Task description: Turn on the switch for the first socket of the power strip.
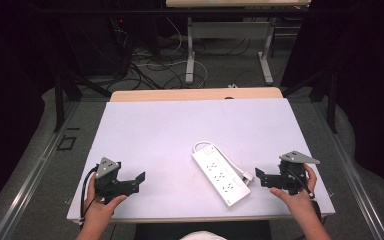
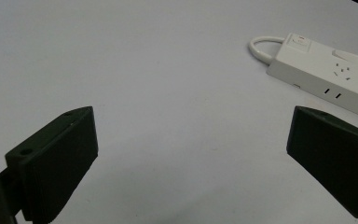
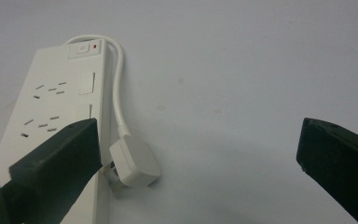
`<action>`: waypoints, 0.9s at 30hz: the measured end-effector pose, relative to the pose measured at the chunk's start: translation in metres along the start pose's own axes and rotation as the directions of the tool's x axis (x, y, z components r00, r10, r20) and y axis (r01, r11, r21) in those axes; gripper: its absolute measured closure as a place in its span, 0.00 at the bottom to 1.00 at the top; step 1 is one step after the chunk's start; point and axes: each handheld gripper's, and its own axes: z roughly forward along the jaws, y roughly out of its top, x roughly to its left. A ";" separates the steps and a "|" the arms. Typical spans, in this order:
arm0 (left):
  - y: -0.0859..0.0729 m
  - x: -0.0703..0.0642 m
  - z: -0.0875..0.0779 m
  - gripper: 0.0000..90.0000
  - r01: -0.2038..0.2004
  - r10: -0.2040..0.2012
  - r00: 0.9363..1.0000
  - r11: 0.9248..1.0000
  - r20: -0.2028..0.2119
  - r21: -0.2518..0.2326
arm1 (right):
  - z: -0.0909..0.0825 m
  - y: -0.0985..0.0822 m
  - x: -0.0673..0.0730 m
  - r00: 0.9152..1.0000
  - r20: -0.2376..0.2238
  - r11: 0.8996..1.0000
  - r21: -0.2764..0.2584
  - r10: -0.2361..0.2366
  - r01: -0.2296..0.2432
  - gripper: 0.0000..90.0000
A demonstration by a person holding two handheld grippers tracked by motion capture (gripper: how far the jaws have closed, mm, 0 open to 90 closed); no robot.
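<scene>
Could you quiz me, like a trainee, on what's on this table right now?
1. True or false: the left gripper is clamped on the power strip.
2. Where does the strip's plug lie? A) pushed into one of its sockets B) on the table beside the strip C) held in the right gripper
3. Fill in: both grippers' jaws stand ____.

Key
1. False: it is held left of the strip, apart from it, with nothing between its jaws.
2. B: the cord loops from the switch end to the plug at the strip's side.
3. open
</scene>
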 end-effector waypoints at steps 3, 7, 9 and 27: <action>-0.002 -0.001 -0.001 0.02 -0.004 0.004 1.000 1.000 0.000 0.007 | 0.001 0.002 0.002 1.000 -0.011 1.000 0.000 -0.004 0.004 0.00; -0.003 -0.001 -0.004 0.02 -0.016 0.016 1.000 1.000 -0.005 0.015 | 0.004 0.007 0.005 1.000 -0.026 1.000 0.015 -0.008 0.008 0.00; -0.004 -0.003 -0.004 0.02 -0.005 0.005 1.000 1.000 -0.007 0.012 | 0.006 0.009 0.007 0.999 -0.032 1.000 0.021 -0.018 0.019 0.00; -0.006 -0.003 -0.008 0.03 -0.009 0.009 1.000 1.000 -0.018 0.012 | 0.015 0.028 0.020 0.992 -0.089 0.988 0.120 -0.091 0.101 0.17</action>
